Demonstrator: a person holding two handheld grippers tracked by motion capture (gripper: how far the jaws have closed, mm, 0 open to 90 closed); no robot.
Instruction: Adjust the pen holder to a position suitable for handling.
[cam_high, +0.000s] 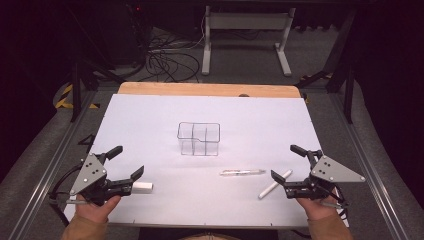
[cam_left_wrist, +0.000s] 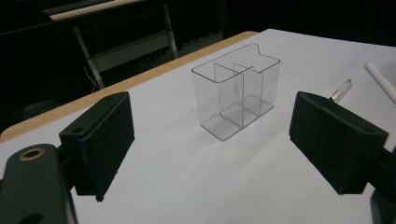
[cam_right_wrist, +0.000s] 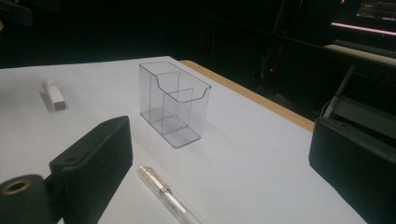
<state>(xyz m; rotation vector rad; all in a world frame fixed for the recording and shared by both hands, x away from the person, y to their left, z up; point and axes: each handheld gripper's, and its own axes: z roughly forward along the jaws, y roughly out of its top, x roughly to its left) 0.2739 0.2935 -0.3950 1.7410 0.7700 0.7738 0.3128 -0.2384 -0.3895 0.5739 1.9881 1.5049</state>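
Note:
A clear plastic organizer (cam_high: 198, 138) with several compartments stands upright near the middle of the white table sheet (cam_high: 150, 115). In front of it lie a clear pen (cam_high: 242, 172) and a white stick (cam_high: 274, 184). A small white block (cam_high: 142, 186) lies at the front left. My left gripper (cam_high: 129, 161) is open near the front left edge, the block just beside its nearer jaw. My right gripper (cam_high: 284, 161) is open at the front right, the white stick's end by its nearer jaw. The left gripper view has the organizer (cam_left_wrist: 236, 91) ahead between wide jaws; the right gripper view shows the organizer (cam_right_wrist: 173, 102) and pen (cam_right_wrist: 166, 193).
A wooden board edge (cam_high: 210, 89) runs along the table's far side. Beyond it, cables (cam_high: 165, 60) and a white desk frame (cam_high: 247, 35) are on the floor. Metal rails (cam_high: 60, 145) flank the table.

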